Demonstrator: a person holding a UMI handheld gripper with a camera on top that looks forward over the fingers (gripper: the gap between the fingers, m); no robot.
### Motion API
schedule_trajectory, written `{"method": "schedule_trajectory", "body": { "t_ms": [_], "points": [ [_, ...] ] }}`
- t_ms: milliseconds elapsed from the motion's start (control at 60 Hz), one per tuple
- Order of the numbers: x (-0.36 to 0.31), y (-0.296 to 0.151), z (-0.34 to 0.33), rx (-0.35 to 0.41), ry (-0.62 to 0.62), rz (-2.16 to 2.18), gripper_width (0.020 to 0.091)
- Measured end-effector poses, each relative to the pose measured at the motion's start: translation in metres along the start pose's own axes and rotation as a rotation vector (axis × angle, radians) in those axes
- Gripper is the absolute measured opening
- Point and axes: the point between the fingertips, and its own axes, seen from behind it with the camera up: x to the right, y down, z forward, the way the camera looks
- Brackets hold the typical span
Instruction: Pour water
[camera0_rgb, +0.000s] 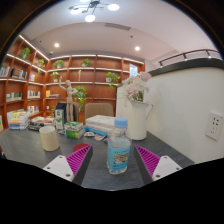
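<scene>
A clear plastic water bottle (119, 148) with a blue cap and a blue label stands upright on the grey table (30, 148). It is between my gripper's (113, 160) two fingers, with a gap at either side, and rests on the table by itself. The fingers are open, their magenta pads (79, 158) facing inward on both sides of the bottle. A pale cup (49, 138) stands on the table to the left, beyond the left finger.
A white jug with pink flowers (137, 112) stands behind the bottle, next to a white wall with a socket (213, 124). Boxes, a green plant and small items (72, 120) crowd the table's far side. Wooden shelves (25, 80) line the room behind.
</scene>
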Motion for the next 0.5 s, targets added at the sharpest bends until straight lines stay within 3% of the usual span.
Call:
{"method": "schedule_trajectory", "body": {
  "t_ms": [150,300,367,467,483,500],
  "points": [
    [0.027,0.015,0.037,-0.029,0.026,0.001,0.0851],
    [0.024,0.023,0.067,-0.043,-0.047,0.030,0.0803],
    [0.022,0.013,0.074,-0.008,-0.073,0.043,0.0723],
    [0.011,0.016,0.079,-0.018,-0.110,0.037,0.0580],
    [0.008,0.015,0.079,-0.015,-0.121,0.037,0.0487],
    [0.008,0.015,0.079,-0.014,-0.121,0.034,0.0454]
  ]
}}
